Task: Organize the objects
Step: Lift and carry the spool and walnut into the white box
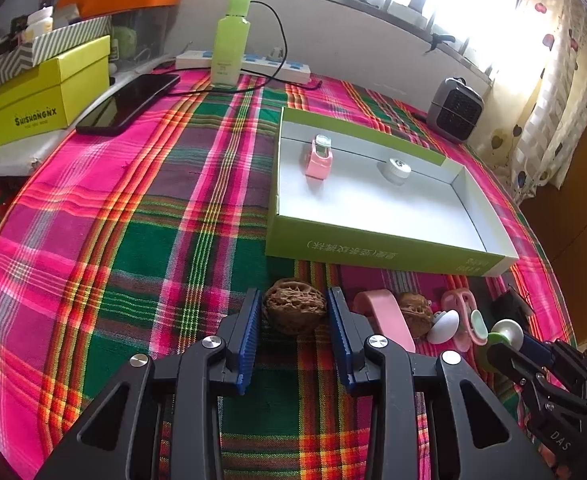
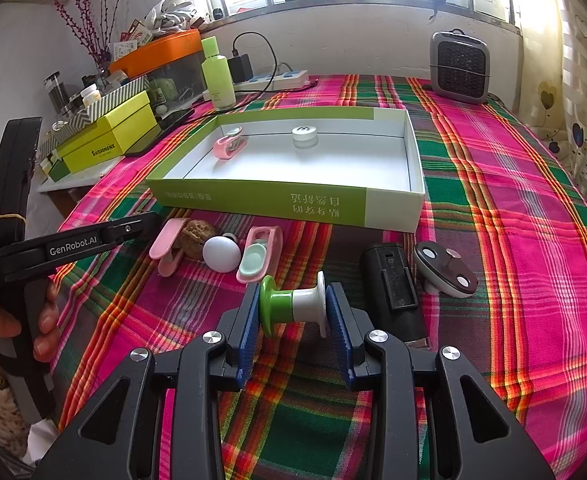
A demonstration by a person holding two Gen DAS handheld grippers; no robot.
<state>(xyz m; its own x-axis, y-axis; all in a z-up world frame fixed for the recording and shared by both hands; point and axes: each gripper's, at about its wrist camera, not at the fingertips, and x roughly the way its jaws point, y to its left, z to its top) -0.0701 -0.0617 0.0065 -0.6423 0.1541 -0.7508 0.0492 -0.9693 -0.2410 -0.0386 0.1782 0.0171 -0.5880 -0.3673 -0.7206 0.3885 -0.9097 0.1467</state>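
Observation:
A green box tray (image 1: pixel 373 248) (image 2: pixel 285 204) lies on the plaid cloth and holds a pink clip (image 1: pixel 319 158) (image 2: pixel 229 144) and a white round cap (image 1: pixel 394 170) (image 2: pixel 304 137). My left gripper (image 1: pixel 294 312) has its pads around a walnut (image 1: pixel 293 308) on the cloth. My right gripper (image 2: pixel 292 306) is shut on a green and white spool (image 2: pixel 293 300), which also shows in the left wrist view (image 1: pixel 503 334). A second walnut (image 1: pixel 415 312) (image 2: pixel 193 238), pink clips (image 2: pixel 169 246) (image 2: pixel 259 254) and a white ball (image 2: pixel 221 254) lie in front of the tray.
A black block (image 2: pixel 393 292) and a grey three-dot disc (image 2: pixel 445 268) lie right of the spool. A green bottle (image 1: pixel 229 40), power strip (image 1: pixel 245 65), phone (image 1: pixel 127 104), yellow box (image 1: pixel 41 96) and grey heater (image 2: pixel 459 68) stand along the back.

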